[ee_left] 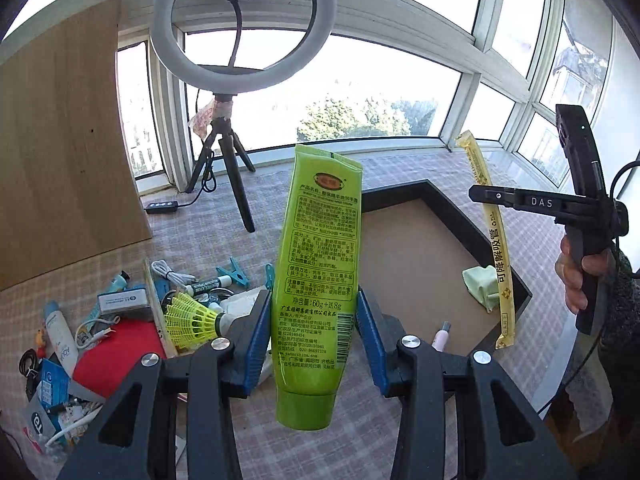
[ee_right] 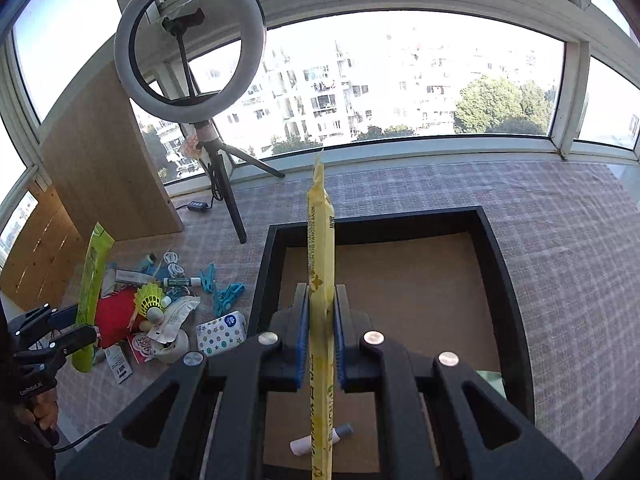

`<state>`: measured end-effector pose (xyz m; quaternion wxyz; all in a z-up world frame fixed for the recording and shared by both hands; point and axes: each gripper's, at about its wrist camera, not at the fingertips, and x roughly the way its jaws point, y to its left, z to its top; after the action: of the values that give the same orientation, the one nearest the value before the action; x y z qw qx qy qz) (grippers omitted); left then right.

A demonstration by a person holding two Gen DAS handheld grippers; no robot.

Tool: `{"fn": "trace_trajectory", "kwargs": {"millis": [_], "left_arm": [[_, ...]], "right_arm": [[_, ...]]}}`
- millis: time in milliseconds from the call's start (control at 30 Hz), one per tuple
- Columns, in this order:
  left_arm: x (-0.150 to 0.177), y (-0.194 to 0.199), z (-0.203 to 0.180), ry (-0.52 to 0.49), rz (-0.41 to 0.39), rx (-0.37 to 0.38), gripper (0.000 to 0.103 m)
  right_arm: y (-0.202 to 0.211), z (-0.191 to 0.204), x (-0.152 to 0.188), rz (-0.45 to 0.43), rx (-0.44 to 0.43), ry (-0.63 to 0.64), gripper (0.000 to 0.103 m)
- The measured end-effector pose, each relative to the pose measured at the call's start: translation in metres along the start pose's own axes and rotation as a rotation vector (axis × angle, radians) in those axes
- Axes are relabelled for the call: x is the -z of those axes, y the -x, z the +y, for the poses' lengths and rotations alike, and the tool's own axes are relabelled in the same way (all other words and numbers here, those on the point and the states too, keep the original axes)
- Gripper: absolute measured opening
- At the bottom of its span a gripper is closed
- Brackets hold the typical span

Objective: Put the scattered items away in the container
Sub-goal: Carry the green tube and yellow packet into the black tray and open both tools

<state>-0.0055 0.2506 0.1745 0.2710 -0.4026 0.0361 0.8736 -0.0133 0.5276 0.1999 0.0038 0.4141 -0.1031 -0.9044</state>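
My left gripper (ee_left: 314, 300) is shut on a green cream tube (ee_left: 320, 240), cap end down, held above the checked cloth just left of the black tray (ee_left: 452, 216). My right gripper (ee_right: 321, 296) is shut on a long yellow packet (ee_right: 320, 240), held edge-on over the tray (ee_right: 400, 224). The left wrist view shows that packet (ee_left: 494, 248) hanging from the right gripper (ee_left: 480, 194) over the tray's right side. The right wrist view shows the left gripper (ee_right: 76, 324) with the tube (ee_right: 90, 300) at far left. A pale green cloth (ee_left: 482, 284) and a small pink tube (ee_left: 441, 336) lie in the tray.
A heap of loose items lies left of the tray: a yellow shuttlecock (ee_right: 150, 298), blue clips (ee_right: 226, 296), a red pouch (ee_left: 116, 356), cables and small packets. Behind stand a ring light on a tripod (ee_left: 240, 28) and a wooden board (ee_left: 60, 140) by the windows.
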Motion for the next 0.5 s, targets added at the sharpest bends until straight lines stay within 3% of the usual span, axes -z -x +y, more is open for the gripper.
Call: {"fn": "trace_trajectory", "kwargs": {"millis": [200, 500], "left_arm": [[-0.006, -0.043, -0.061, 0.022, 0.030, 0.055, 0.040], [-0.025, -0.080, -0.103, 0.080, 0.027, 0.049, 0.040]], "right_arm": [[-0.009, -0.037, 0.006, 0.027, 0.017, -0.036, 0.011], [-0.033, -0.058, 0.000, 0.074, 0.022, 0.002, 0.011]]}}
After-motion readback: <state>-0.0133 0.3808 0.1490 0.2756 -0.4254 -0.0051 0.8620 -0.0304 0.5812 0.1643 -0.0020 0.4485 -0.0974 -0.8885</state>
